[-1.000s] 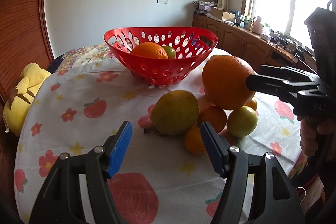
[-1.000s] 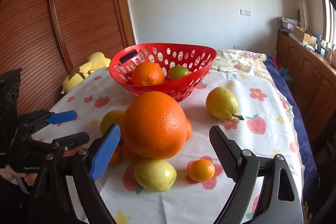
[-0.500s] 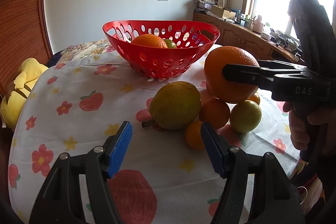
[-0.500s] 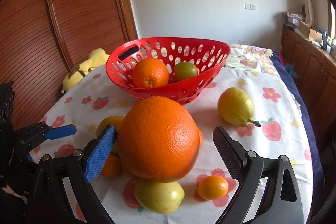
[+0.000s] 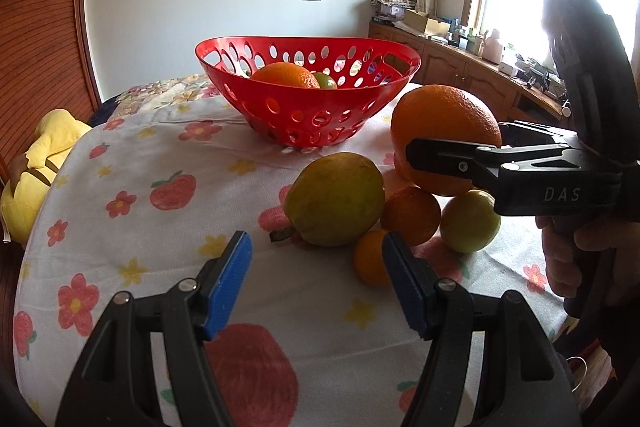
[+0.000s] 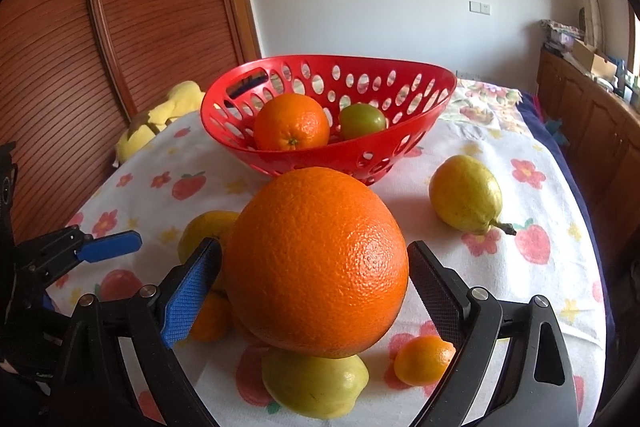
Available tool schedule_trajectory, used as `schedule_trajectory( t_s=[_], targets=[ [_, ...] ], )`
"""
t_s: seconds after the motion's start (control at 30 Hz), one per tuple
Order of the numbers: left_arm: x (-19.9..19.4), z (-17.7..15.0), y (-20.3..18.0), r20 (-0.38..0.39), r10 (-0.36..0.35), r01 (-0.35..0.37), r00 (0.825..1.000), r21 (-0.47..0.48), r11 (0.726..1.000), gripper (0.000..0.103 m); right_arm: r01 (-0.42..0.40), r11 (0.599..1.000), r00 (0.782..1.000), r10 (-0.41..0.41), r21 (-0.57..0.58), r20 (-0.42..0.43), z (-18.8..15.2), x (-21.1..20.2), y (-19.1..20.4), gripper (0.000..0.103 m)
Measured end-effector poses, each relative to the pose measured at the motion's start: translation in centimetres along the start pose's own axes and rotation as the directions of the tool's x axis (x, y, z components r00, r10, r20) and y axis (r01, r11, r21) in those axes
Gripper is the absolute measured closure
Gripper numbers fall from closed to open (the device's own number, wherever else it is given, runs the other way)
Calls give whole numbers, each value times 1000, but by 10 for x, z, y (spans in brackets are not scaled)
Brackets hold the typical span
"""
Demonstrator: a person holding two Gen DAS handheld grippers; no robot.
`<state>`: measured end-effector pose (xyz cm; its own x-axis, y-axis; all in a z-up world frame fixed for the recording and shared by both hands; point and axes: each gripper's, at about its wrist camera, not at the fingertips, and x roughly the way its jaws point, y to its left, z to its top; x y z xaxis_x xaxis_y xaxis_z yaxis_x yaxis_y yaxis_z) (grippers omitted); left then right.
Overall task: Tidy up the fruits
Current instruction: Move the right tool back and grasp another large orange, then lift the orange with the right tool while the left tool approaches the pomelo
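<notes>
Right gripper [image 6: 314, 281] clamped on big round orange [image 6: 316, 261], lifted above fruit pile. Red perforated plastic basket [image 6: 404, 151] at 12 o'clock: clear rim, lower before release. Left gripper [image 5: 316, 283] jaws apart, empty.

One marking is legible: the letters "DAS", in pale capitals on the black body of the right tongs [image 5: 452, 159], as seen from the left wrist view. The lettering sits on the side face of the body, just above the hand [image 5: 576, 259] that holds it. No other text, label, brand or number can be read on the fruit, the basket or the tablecloth.
</notes>
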<state>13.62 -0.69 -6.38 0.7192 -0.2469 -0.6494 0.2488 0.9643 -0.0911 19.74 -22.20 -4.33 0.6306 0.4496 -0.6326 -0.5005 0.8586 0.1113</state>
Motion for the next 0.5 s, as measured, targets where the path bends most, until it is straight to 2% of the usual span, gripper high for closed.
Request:
schedule_trajectory(
  t_s=[0.23, 0.5],
  targets=[
    [2, 1, 0, -2, 4, -4, 1000, 4, 1000, 35, 16, 1000, 1000, -16, -17, -7, -3, 3, 3, 17],
    [11, 11, -2, -5, 0, 0, 1000, 10, 1000, 35, 21, 1000, 999, -21, -12, 42, -6, -2, 4, 19]
  ],
)
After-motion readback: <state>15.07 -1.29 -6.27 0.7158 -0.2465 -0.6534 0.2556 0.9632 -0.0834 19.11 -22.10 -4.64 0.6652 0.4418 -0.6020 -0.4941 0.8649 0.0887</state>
